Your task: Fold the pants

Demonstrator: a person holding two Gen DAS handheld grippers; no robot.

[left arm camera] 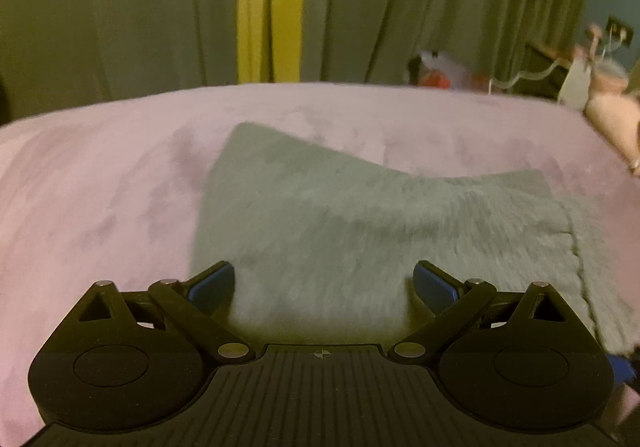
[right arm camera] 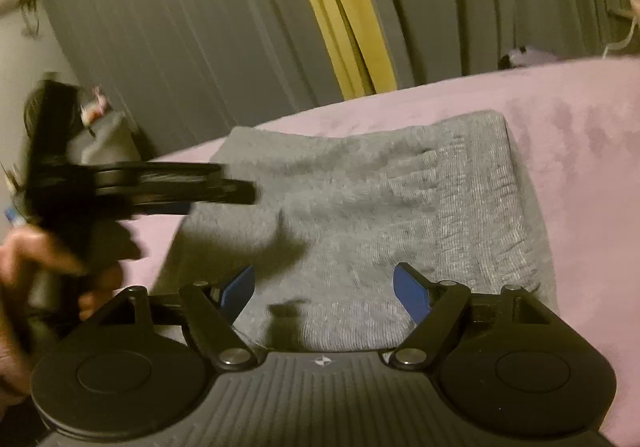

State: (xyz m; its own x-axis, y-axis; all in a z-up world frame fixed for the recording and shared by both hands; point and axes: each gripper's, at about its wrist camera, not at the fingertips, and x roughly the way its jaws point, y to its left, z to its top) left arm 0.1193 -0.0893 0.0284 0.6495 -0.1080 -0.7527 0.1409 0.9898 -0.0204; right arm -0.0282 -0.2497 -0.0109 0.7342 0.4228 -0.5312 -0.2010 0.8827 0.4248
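The grey pants (left arm camera: 360,215) lie folded into a compact rectangle on the pink bedspread (left arm camera: 88,199); they also show in the right wrist view (right arm camera: 380,215). My left gripper (left arm camera: 323,283) is open, empty, hovering over the near edge of the pants. My right gripper (right arm camera: 322,289) is open and empty, just above the near side of the pants. In the right wrist view the left gripper (right arm camera: 224,183) appears blurred at the left, held by a hand (right arm camera: 36,255), over the pants' left edge.
Grey curtains (left arm camera: 120,15) with a yellow strip (left arm camera: 268,7) hang behind the bed. Clutter and cables (left arm camera: 580,59) sit at the far right beyond the bed. The pink bedspread (right arm camera: 592,151) extends around the pants on all sides.
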